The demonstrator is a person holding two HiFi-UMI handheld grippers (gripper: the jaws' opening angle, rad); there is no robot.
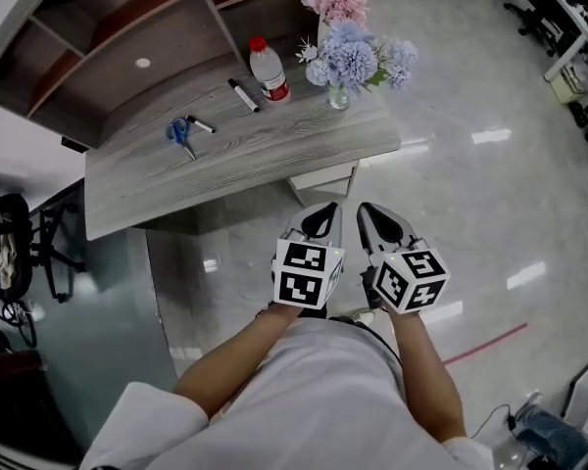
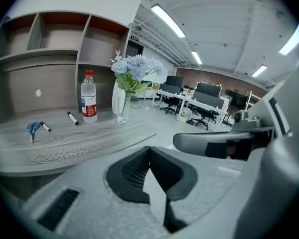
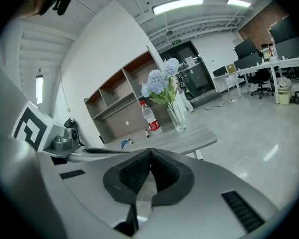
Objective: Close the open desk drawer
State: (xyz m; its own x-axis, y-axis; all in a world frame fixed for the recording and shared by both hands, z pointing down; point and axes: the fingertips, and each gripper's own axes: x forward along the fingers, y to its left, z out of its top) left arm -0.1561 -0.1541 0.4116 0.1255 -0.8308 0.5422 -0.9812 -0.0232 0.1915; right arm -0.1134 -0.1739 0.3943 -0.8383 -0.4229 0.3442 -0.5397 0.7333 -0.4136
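Two grippers are hanging side by side above the pale floor [image 1: 490, 194], just beyond the person's two bare forearms [image 1: 237, 360]. The left gripper [image 1: 322, 213] is sitting at 9 o'clock of the right gripper [image 1: 377, 215], close beside it but not touching. Both pairs of jaws are resting fully together, pad against pad. Each tool is holding nothing and touching nothing.

One white drawer front [image 1: 325, 177] is showing at 12 o'clock of the grippers, tucked under the near edge of the one grey desk [image 1: 274, 155] and well apart from both tools. How far it is standing out cannot be told.

Lying or standing on the desktop, by clock direction from the grippers:
- 10 o'clock: one pair of blue-handled scissors [image 1: 180, 133], with the first marker [image 1: 201, 124] lying just beside it.
- Between 10 and 11 o'clock, farther back: the second marker [image 1: 243, 95].
- 11 o'clock: one water bottle [image 1: 269, 70] with a red cap, standing upright next to the second marker.
- 12 o'clock: one glass vase [image 1: 338, 96], carrying one bunch of blue and pink flowers [image 1: 353, 47].

One brown shelf unit [image 1: 127, 37] is rising behind the desk, and office chairs [image 1: 529, 18] are standing far off at 2 o'clock.
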